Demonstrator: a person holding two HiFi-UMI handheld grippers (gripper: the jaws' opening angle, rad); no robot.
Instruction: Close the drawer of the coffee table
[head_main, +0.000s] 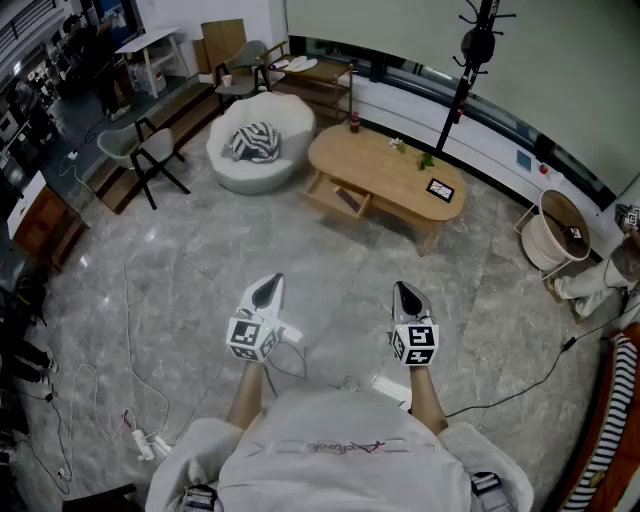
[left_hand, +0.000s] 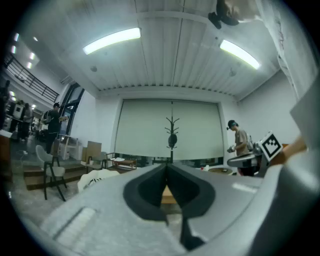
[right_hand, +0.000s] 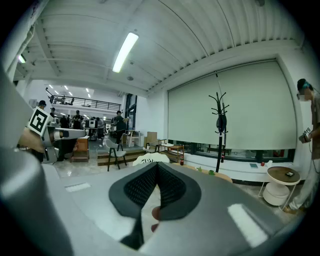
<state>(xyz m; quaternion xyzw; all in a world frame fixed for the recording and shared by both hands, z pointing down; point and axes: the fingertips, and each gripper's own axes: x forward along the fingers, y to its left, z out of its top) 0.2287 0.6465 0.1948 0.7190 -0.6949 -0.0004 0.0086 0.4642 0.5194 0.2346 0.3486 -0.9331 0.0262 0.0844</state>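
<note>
Coffee table (head_main: 395, 178): far side of the floor (head_main: 190, 270), well apart from both grippers. Drawer (head_main: 338, 197): pulled out on the table's near side. Left gripper (head_main: 268, 288) and right gripper (head_main: 405, 295): side by side, jaws pressed together, nothing between them.

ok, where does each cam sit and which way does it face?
Head view: on the person's head, steeply down at the coffee table, drawer open; shows forearms, left gripper, right gripper.
Left gripper view: on the left gripper, along shut jaws toward the coat stand; right gripper at right.
Right gripper view: on the right gripper, along shut jaws toward the coffee table; left gripper at left.
Shared: all three show the coat stand.
</note>
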